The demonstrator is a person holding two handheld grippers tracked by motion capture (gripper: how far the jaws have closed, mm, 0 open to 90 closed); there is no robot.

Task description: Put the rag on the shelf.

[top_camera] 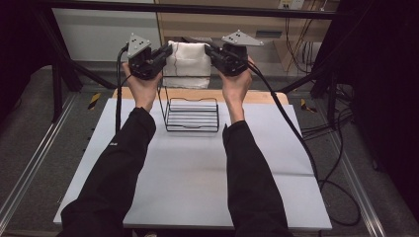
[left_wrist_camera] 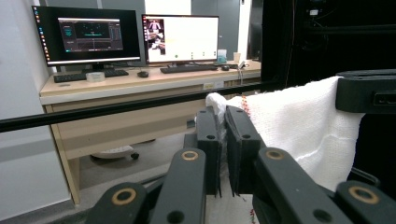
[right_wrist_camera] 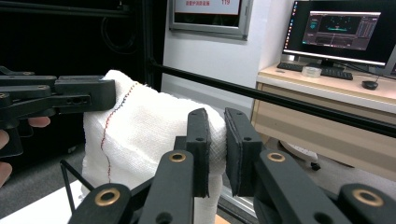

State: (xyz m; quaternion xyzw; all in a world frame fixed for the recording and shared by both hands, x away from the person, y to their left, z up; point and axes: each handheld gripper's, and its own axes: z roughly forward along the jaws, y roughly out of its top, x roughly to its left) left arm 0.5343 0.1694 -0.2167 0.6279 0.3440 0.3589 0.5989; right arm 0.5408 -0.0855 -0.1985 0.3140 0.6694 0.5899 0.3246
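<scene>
A person's two forearms in dark sleeves reach forward over a smooth, pale table (top_camera: 197, 177), each hand holding a black two-jaw gripper raised above the far edge. Stretched between the grippers hangs a white towel (top_camera: 187, 63), a soft cloth with a coarse, waffle-like woven texture and a thin line of red and dark stitching running down near one edge.

The left gripper (top_camera: 167, 51), topped by a grey three-cornered plate, is clamped on the towel's upper corner at its own side; in the left gripper view its flat, rectangular black jaws (left_wrist_camera: 224, 135) stand nearly together with a bunched fold of cloth squeezed between the pads, and the rest of the towel spreads away to the right towards the other gripper.

The right gripper (top_camera: 210, 51) pinches the opposite upper corner. In the right gripper view its jaws (right_wrist_camera: 217, 140) press on a thick fold of the white weave, and the cloth drapes off to the left, where the other gripper's black jaw grips it.

Directly below the held towel, between the two wrists, stands a black wire rack (top_camera: 191, 114) on the table: thin bent rods forming a low basket with parallel bars across its floor. Black cables trail from both grippers.
</scene>
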